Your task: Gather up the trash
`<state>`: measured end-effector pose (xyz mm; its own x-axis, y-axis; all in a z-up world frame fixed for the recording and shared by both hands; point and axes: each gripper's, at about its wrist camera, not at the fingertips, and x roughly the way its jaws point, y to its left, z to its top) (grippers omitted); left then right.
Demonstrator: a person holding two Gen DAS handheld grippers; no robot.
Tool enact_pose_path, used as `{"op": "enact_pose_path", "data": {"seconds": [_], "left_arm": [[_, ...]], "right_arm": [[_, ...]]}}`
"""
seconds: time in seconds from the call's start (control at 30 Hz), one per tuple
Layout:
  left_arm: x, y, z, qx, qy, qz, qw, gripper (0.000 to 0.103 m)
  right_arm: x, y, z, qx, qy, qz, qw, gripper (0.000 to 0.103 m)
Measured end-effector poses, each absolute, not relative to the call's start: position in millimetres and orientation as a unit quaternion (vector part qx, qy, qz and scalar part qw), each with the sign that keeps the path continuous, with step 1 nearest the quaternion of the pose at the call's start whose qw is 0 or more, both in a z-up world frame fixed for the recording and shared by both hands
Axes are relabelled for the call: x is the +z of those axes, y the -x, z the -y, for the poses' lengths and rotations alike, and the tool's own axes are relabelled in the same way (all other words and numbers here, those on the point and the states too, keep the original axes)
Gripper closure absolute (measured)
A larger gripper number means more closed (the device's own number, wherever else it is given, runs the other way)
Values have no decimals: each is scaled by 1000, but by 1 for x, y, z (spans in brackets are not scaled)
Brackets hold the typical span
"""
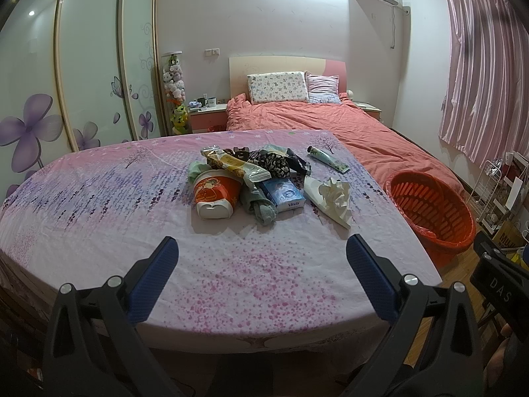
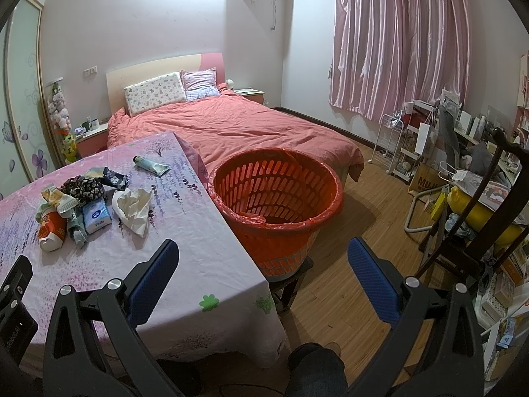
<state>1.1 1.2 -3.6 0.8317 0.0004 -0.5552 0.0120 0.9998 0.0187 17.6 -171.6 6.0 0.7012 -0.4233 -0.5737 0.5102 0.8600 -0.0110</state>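
Both grippers, left [image 1: 261,248] and right [image 2: 263,251], hang released and empty at the frame bottoms. Nothing looks collected yet: the trash pile [image 1: 251,178], seemingly wrappers, a cup and crumpled tissue [image 1: 335,198], sits centre-frame on the table [image 1: 99,198]. Next comes pinching one piece and carrying it to the orange basket [image 2: 277,192] at right.

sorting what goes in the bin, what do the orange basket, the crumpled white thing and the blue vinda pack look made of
Orange basket: rigid moulded plastic, judging by the slotted walls, with a thin glossy orange liner bag folded over the rim.
Crumpled white thing: soft matte tissue or paper, going by its creases; which one is unclear.
Blue Vinda pack: glossy printed plastic film, probably a tissue packet.
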Motion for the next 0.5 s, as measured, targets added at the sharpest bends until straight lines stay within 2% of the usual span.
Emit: {"op": "enact_pose_path", "data": {"seconds": [0.5], "left_arm": [[-14, -13, -11, 9, 1, -300, 954, 4]], "right_arm": [[2, -23, 171, -234, -70, -288, 926, 2]]}}
